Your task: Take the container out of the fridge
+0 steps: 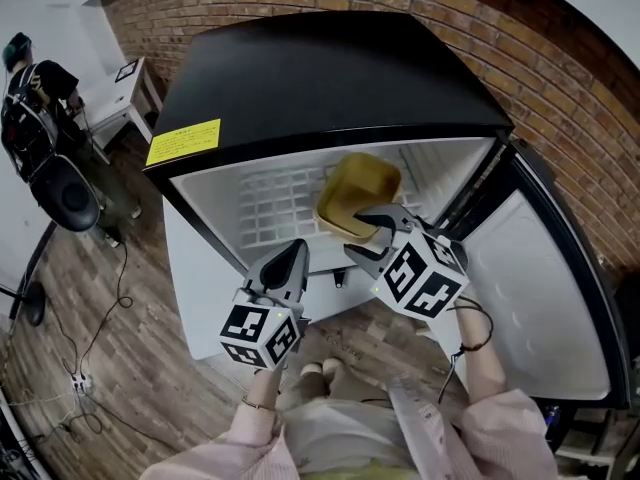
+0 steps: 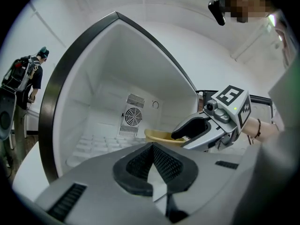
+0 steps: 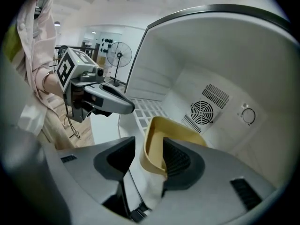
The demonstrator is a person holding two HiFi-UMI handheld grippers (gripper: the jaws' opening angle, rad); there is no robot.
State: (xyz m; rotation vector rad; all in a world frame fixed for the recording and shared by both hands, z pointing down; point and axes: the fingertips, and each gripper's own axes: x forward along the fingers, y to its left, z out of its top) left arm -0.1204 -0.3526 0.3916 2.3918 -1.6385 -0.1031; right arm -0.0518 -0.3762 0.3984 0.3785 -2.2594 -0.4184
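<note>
A yellow plastic container (image 1: 360, 190) sits on the white floor of the open black fridge (image 1: 320, 78), toward its right side. My right gripper (image 1: 372, 233) reaches into the fridge and straddles the container's near wall (image 3: 151, 146). One pad is inside the container and the other outside, with a small gap showing, so its jaws stand open. My left gripper (image 1: 295, 250) hovers at the fridge's front left, shut and empty, with its pads meeting (image 2: 152, 149). The left gripper view shows the container (image 2: 157, 136) under the right gripper (image 2: 187, 128).
The fridge door (image 1: 545, 288) hangs open at the right. The interior back wall carries a fan grille (image 3: 202, 112). A person (image 1: 30, 83) stands at the far left by a black chair (image 1: 65, 193) and a white table (image 1: 120, 98). Brick wall behind; cables lie on the wood floor (image 1: 100, 318).
</note>
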